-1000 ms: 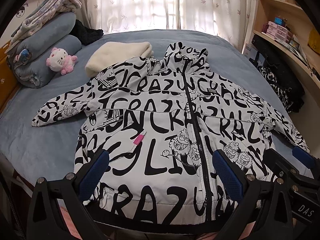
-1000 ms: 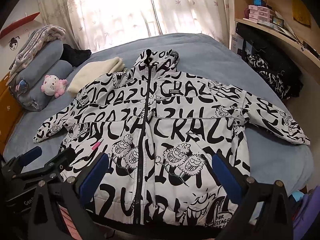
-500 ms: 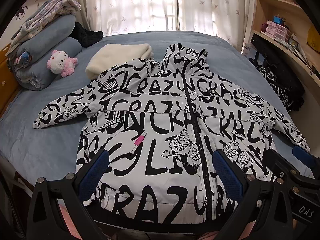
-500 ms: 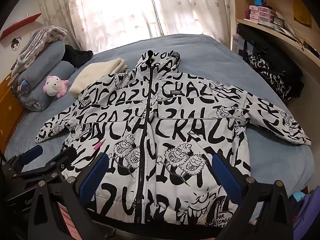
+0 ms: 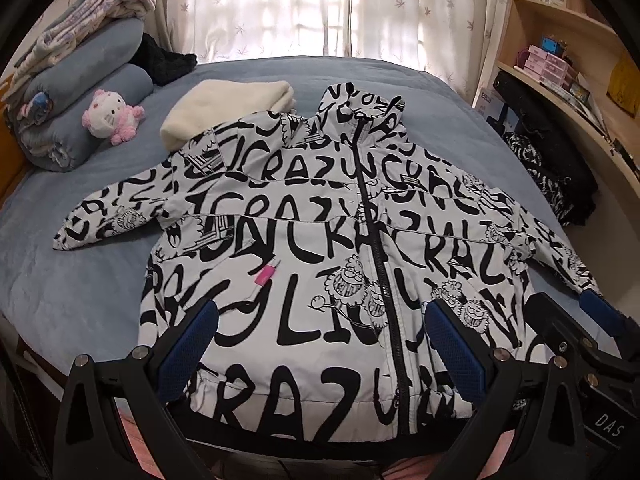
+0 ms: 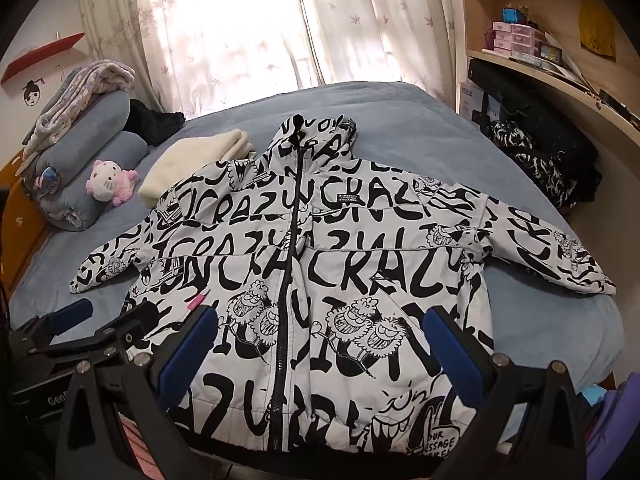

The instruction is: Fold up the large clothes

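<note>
Hovering over jacket hem: left claw & right claw wide, empty; bed bare beside sleeves.

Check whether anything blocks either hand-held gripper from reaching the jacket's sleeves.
Nothing visible does. The printed jacket lies flat on the bed, both sleeves spread clear. The cream folded blanket only touches its far shoulder. The left hand-held gripper and right hand-held gripper are open.
</note>
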